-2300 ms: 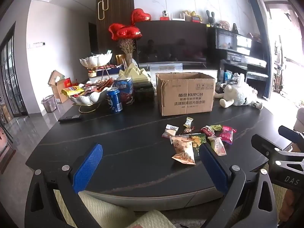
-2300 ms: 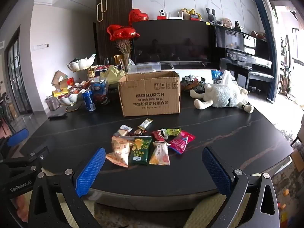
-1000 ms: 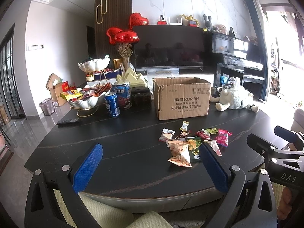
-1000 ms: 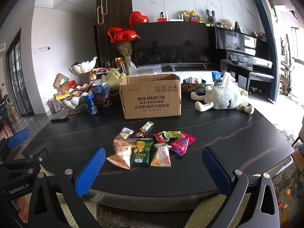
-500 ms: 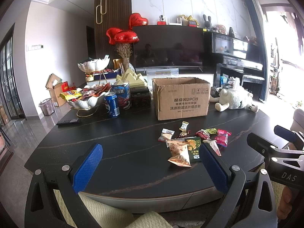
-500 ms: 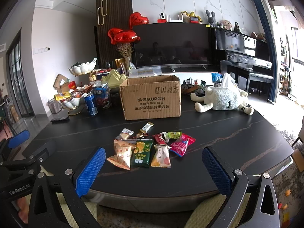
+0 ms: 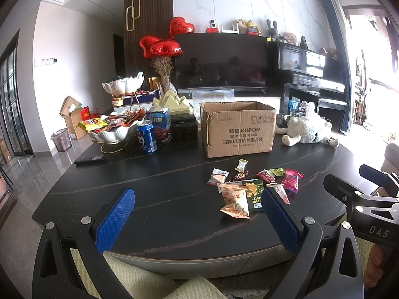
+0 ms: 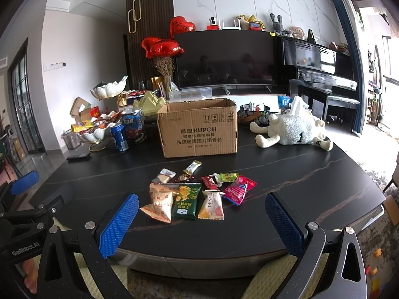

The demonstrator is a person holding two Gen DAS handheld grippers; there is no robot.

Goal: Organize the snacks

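Observation:
Several small snack packets [image 8: 194, 194] lie in a loose pile on the dark table [image 8: 311, 179], also seen in the left wrist view [image 7: 249, 186]. Among them are an orange packet [image 8: 159, 203], a green packet [image 8: 187, 200] and a pink packet [image 8: 238, 191]. An open cardboard box [image 8: 199, 129] stands behind them, also in the left wrist view [image 7: 238, 129]. My left gripper [image 7: 197, 219] is open and empty at the table's near edge, left of the pile. My right gripper [image 8: 202, 221] is open and empty, just in front of the pile.
A white bowl of snacks [image 7: 112, 129], a blue can [image 7: 147, 137] and a blue tub [image 7: 159, 127] stand at the back left. A remote [image 7: 88, 159] lies near the left edge. A plush sheep [image 8: 291, 129] lies at the right.
Both grippers have risen slightly and drifted a little; the scene sits a bit lower in view. Both stay open and empty. The snacks have not moved.

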